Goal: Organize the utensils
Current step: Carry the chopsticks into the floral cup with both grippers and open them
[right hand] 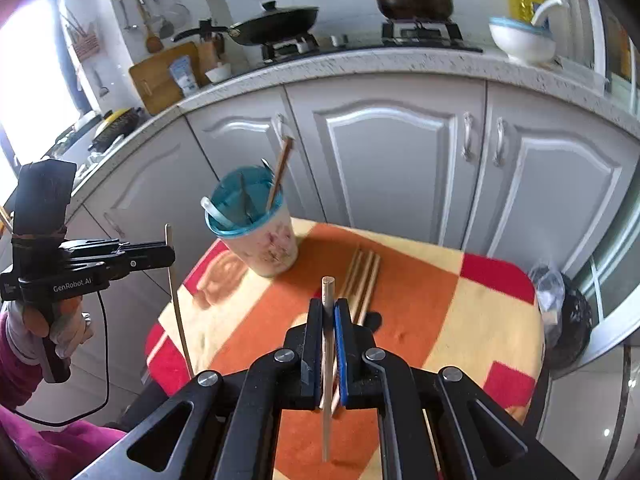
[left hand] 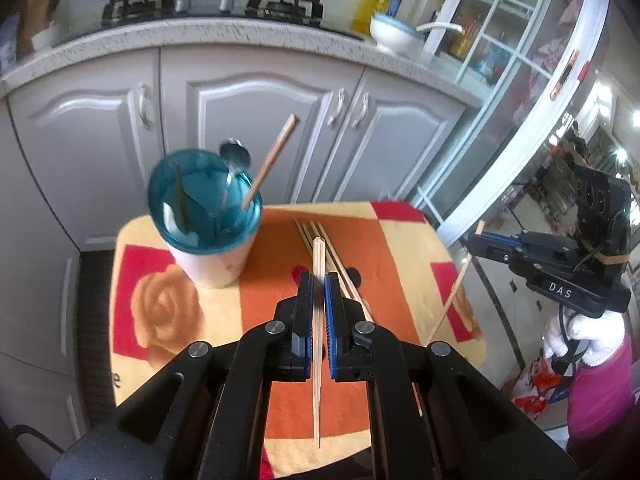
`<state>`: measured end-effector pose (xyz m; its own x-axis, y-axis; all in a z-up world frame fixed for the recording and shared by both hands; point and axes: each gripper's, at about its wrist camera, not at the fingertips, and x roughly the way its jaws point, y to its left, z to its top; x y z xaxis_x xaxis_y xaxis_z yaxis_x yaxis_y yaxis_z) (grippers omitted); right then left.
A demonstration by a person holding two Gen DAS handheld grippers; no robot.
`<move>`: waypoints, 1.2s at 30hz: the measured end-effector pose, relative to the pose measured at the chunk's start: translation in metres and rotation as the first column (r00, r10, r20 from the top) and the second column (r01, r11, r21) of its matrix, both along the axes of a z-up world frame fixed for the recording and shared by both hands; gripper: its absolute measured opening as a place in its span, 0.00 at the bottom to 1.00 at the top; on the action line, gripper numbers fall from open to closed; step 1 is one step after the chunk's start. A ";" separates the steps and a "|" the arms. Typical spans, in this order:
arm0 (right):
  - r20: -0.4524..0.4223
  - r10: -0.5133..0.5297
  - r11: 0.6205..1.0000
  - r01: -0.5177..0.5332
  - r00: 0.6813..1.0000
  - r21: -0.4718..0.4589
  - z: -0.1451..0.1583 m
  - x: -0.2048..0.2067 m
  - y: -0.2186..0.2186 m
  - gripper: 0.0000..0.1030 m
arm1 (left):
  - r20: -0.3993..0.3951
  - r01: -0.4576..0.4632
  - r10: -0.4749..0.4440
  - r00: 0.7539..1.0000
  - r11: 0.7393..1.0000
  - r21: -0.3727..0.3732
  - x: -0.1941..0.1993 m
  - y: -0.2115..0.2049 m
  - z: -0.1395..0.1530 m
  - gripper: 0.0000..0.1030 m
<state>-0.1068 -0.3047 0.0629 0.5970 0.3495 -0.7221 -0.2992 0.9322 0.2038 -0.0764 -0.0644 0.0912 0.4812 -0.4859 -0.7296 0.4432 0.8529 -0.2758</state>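
Note:
A white holder cup with a teal rim point(left hand: 208, 216) stands on the patterned cloth at the far left; it also shows in the right wrist view point(right hand: 260, 228). It holds a chopstick point(left hand: 272, 160), a metal spoon point(left hand: 235, 152) and a white spoon. Several loose chopsticks point(left hand: 340, 264) lie on the cloth; they also show in the right wrist view point(right hand: 364, 276). My left gripper point(left hand: 319, 280) is shut on one bamboo chopstick point(left hand: 318, 352), held above the cloth. My right gripper point(right hand: 330, 304) is shut on another chopstick point(right hand: 328, 360), right of the table in the left wrist view point(left hand: 480, 240).
The small table with the orange, yellow and red cloth point(left hand: 400, 248) stands before grey kitchen cabinets point(left hand: 256, 120). A worktop above carries a stove, pan, pot, oil bottle point(left hand: 380, 0) and white bowl point(left hand: 394, 32). A black bin bag point(right hand: 568, 312) sits at the table's right.

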 end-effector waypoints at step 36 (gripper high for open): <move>0.229 0.135 0.986 -0.153 0.964 0.063 0.111 0.158 0.135 0.05 | 0.332 -0.376 0.356 0.874 0.926 -0.002 0.163 0.051 0.073 0.04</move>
<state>0.0507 -0.1697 0.1743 0.6791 0.4940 -0.5429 -0.4751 0.8596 0.1878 0.0869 -0.0135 0.1641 0.8283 -0.1890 -0.5275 0.1512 0.9819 -0.1143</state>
